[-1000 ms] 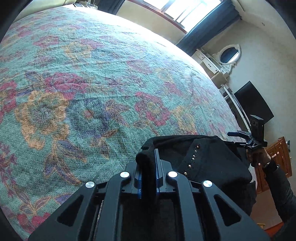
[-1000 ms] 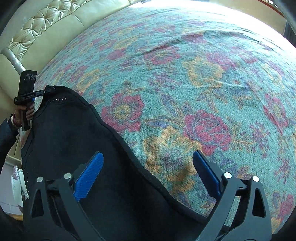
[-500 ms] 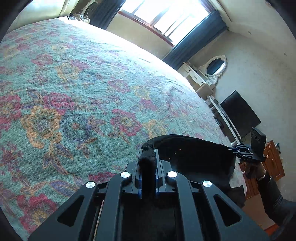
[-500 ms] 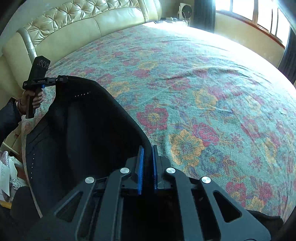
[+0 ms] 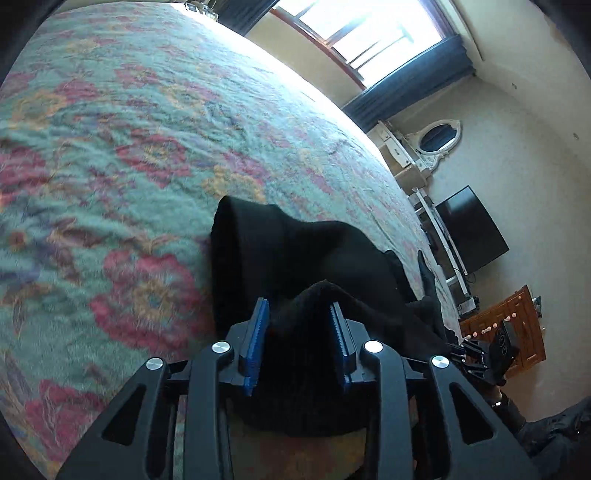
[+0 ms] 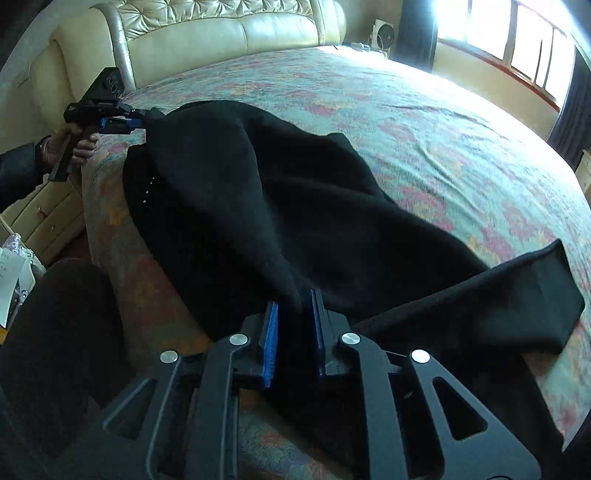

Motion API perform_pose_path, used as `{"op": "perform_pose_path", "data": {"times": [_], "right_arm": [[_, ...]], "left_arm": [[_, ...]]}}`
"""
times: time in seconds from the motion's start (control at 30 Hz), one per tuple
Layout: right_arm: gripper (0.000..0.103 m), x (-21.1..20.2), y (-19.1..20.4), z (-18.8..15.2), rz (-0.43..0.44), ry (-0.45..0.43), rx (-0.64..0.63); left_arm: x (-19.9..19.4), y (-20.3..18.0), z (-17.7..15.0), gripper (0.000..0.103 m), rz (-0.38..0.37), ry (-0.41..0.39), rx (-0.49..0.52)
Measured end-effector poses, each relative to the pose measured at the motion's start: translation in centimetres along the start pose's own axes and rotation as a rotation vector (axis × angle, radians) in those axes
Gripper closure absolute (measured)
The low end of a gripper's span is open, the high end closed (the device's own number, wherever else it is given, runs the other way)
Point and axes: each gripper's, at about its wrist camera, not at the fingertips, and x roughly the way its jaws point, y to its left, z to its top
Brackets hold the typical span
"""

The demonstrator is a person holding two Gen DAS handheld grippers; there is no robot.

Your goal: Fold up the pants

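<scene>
The black pants point(image 6: 280, 206) lie spread along the near edge of the floral bed point(image 6: 461, 122), with one leg end point(image 6: 532, 295) turned out to the right. My right gripper point(image 6: 293, 321) has its jaws a little apart with pants fabric between the blue pads. My left gripper point(image 5: 299, 325) has its jaws parted, and a fold of the black pants point(image 5: 295, 254) sits loosely between them. In the right wrist view the left gripper point(image 6: 138, 120) is at the far corner of the pants, beside the bed edge. The right gripper point(image 5: 469, 356) shows at the lower right of the left wrist view.
A cream tufted headboard point(image 6: 229, 26) stands at the far end of the bed. A cream drawer unit point(image 6: 48, 214) is at its left side. A dark TV point(image 5: 469, 229), a white dresser with oval mirror point(image 5: 439, 136) and a wooden cabinet point(image 5: 513, 328) stand along the wall.
The left jaws have parted from a tight grip on the pants. The right jaws have loosened a little. The pants have come down from hanging stretched to lying on the bed.
</scene>
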Motion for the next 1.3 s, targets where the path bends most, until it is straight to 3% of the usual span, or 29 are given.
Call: {"op": "perform_pose_path", "data": {"times": [0.07, 0.1, 0.13, 0.23, 0.3, 0.43, 0.53, 0.73, 0.9, 0.93, 1.0, 1.1, 1.17, 1.3], "right_arm": [[0.062, -1.0, -0.2, -1.3, 0.034, -0.024, 0.104], [0.039, -1.8, -0.6, -1.6, 0.078, -0.059, 0.173], [0.026, -2.7, -1.3, -2.0, 0.114, -0.103, 0.251], [0.026, -4.3, -3.5, -3.5, 0.151, -0.198, 0.462], [0.026, -4.6, -5.6, -4.8, 0.174, -0.253, 0.621], [0.026, -3.2, -9.1, -7.6, 0.292, -0.285, 0.975], [0.026, -2.0, -10.1, -8.8, 0.322, -0.294, 1.095], [0.026, -0.1, -10.6, -8.1, 0.330, -0.282, 1.115], [0.026, 1.0, -10.9, -7.1, 0.301, -0.266, 1.093], [0.026, 1.1, -10.9, -7.0, 0.295, -0.265, 1.094], [0.029, 1.2, -10.9, -6.8, 0.281, -0.268, 1.101], [0.046, 2.0, -11.1, -6.8, 0.241, -0.244, 1.106], [0.050, 2.3, -11.3, -6.8, 0.228, -0.221, 1.097], [0.050, 2.5, -11.0, -5.6, 0.184, -0.181, 1.080]], "left_arm": [[-0.7, 0.5, -2.0, 0.044, 0.094, -0.001, -0.015], [-1.4, 0.8, -2.9, 0.039, 0.120, -0.022, -0.035], [-2.2, 1.0, -3.6, 0.039, 0.112, -0.045, -0.068], [-3.6, 1.4, -5.2, 0.039, 0.045, -0.131, -0.214], [-3.5, 0.9, -5.6, 0.038, -0.004, -0.170, -0.258], [-1.6, -0.8, -5.3, 0.030, -0.074, -0.209, -0.327], [0.3, -1.8, -4.7, 0.030, -0.060, -0.213, -0.358], [2.3, -2.0, -2.9, 0.030, -0.015, -0.263, -0.438], [3.3, -2.8, -2.1, 0.032, 0.062, -0.280, -0.421], [3.4, -3.0, -2.0, 0.035, 0.076, -0.285, -0.414], [3.7, -3.1, -1.8, 0.058, 0.121, -0.287, -0.414], [4.2, -2.5, -2.5, 0.081, 0.168, -0.274, -0.453], [4.0, -1.9, -3.0, 0.083, 0.154, -0.284, -0.469], [3.9, -2.0, -2.9, 0.083, 0.176, -0.278, -0.437]]}}
